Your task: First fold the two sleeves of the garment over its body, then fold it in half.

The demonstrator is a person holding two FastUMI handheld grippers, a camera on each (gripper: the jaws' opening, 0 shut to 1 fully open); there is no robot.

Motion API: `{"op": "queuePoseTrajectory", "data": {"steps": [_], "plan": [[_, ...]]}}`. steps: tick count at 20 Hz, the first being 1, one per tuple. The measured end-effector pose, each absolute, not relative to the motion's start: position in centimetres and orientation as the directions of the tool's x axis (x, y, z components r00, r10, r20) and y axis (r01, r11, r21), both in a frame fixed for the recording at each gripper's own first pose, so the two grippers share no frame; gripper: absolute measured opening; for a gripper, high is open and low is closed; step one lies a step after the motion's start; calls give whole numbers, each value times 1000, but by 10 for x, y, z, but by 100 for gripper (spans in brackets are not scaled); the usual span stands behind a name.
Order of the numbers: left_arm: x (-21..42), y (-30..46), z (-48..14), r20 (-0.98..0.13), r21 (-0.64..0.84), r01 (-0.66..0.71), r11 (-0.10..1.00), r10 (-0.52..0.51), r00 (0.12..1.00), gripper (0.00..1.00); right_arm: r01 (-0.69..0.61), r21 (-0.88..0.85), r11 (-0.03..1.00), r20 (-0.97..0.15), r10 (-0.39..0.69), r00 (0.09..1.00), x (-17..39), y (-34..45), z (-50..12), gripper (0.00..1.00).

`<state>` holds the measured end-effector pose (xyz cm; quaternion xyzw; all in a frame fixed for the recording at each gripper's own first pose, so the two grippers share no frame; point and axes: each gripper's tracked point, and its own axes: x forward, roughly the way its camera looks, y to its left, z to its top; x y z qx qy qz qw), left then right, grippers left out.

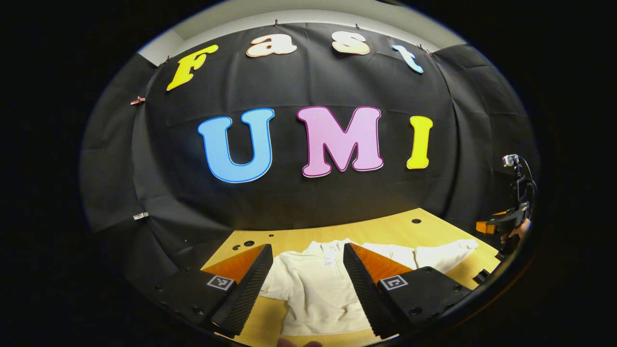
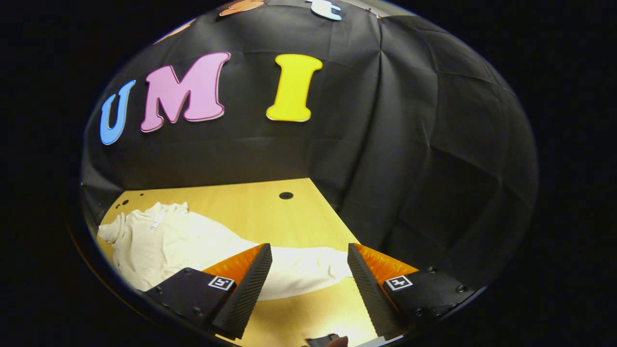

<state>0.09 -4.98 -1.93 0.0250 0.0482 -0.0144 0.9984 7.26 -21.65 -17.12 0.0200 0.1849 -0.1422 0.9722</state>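
Right gripper (image 2: 308,284) hangs wide open, nothing in it, just above the outstretched sleeve (image 2: 308,272). Left gripper (image 1: 308,289) is spread open too, over the cream garment (image 1: 318,289) lying flat on the tabletop (image 1: 434,226). Looks like sleeve-folding hasn't started; next up is probably pinching that cuff.

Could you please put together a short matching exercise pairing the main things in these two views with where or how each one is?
Things:
1. cream long-sleeved garment
2. outstretched cream sleeve
3. left tongs
4. round dark hole in the pale wooden table

Places or states:
A. open above the garment's body
B. lying flat on the tabletop, not yet folded
C. beyond the sleeve, toward the black cloth wall
D. lying across the gap between the open right tongs

Pairs: 1-B, 2-D, 3-A, 4-C
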Motion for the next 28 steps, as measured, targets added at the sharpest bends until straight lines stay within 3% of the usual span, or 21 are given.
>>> {"op": "queuePoseTrajectory", "data": {"steps": [10, 21, 25, 27, 28], "plan": [[7, -68, -35, -167, 63, -2, 998, 13, 986, 94, 378, 18, 926, -618, -287, 732, 105, -290, -301, 98], [12, -64, -43, -202, 66, -52, 996, 65, 977, 93, 350, 73, 934, -675, -212, 707, 114, -293, -327, 97], [10, -61, -47, -207, 73, -59, 996, 73, 976, 93, 307, 84, 948, -683, -169, 710, 121, -282, -331, 57], [8, -59, -49, -211, 73, -56, 996, 70, 975, 93, 331, 96, 939, -691, -177, 701, 123, -282, -332, 27], [8, -58, -48, -212, 73, -55, 996, 69, 975, 93, 346, 101, 933, -694, -183, 696, 119, -282, -330, 17]]}}
